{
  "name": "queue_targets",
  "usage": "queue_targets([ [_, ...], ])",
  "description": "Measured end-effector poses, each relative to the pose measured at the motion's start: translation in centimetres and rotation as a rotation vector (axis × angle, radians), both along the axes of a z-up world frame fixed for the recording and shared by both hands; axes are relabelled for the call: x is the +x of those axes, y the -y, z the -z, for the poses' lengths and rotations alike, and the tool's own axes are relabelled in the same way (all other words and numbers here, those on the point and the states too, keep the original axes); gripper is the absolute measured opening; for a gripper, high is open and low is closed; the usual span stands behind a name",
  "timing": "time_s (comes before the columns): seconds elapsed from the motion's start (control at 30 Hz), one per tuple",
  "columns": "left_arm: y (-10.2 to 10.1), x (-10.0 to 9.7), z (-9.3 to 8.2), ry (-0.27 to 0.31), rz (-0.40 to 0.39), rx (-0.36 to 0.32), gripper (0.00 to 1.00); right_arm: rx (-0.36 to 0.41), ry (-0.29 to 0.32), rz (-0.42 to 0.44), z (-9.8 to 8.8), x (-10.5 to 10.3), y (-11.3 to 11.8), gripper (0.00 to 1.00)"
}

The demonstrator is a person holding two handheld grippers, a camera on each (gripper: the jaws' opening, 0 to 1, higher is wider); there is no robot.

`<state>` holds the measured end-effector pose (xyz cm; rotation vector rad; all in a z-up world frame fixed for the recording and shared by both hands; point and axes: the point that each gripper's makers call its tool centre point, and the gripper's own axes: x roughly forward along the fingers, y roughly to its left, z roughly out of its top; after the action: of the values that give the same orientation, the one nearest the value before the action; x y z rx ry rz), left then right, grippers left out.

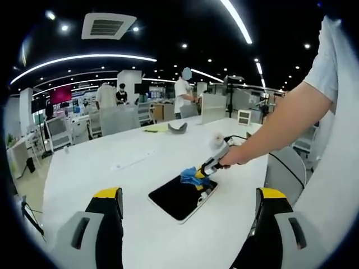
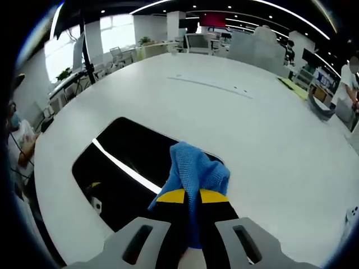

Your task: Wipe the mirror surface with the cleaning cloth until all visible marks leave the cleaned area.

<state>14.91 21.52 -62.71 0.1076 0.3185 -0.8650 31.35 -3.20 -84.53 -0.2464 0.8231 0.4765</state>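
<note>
Right gripper point(image 2: 192, 197): jaws clamped on blue cleaning cloth point(image 2: 196, 168), pressed on dark mirror point(image 2: 126, 162) lying flat mid-tabletop, toward person's edge of white table point(image 1: 140, 157). Left gripper point(image 1: 188, 204): jaws wide apart, holding nothing, above near edge

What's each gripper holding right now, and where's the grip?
The right gripper is shut on the blue cloth, pinching a bunched fold at its near end, with the rest over the mirror. The left gripper is open and holds nothing.
</note>
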Motion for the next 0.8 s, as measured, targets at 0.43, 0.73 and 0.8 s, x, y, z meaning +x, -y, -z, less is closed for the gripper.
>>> queue_targets([
  [0.43, 0.07, 0.45, 0.17, -0.016, -0.010, 0.007, 1.00, 0.022, 0.010, 0.011, 0.08, -0.13, 0.64, 0.02],
  [0.73, 0.47, 0.43, 0.51, -0.025, -0.006, 0.013, 1.00, 0.043, 0.011, 0.036, -0.04, -0.31, 0.74, 0.02],
  [0.8, 0.37, 0.41, 0.52, -0.023, -0.014, 0.016, 1.00, 0.052, 0.011, 0.042, -0.08, -0.38, 0.77, 0.02],
])
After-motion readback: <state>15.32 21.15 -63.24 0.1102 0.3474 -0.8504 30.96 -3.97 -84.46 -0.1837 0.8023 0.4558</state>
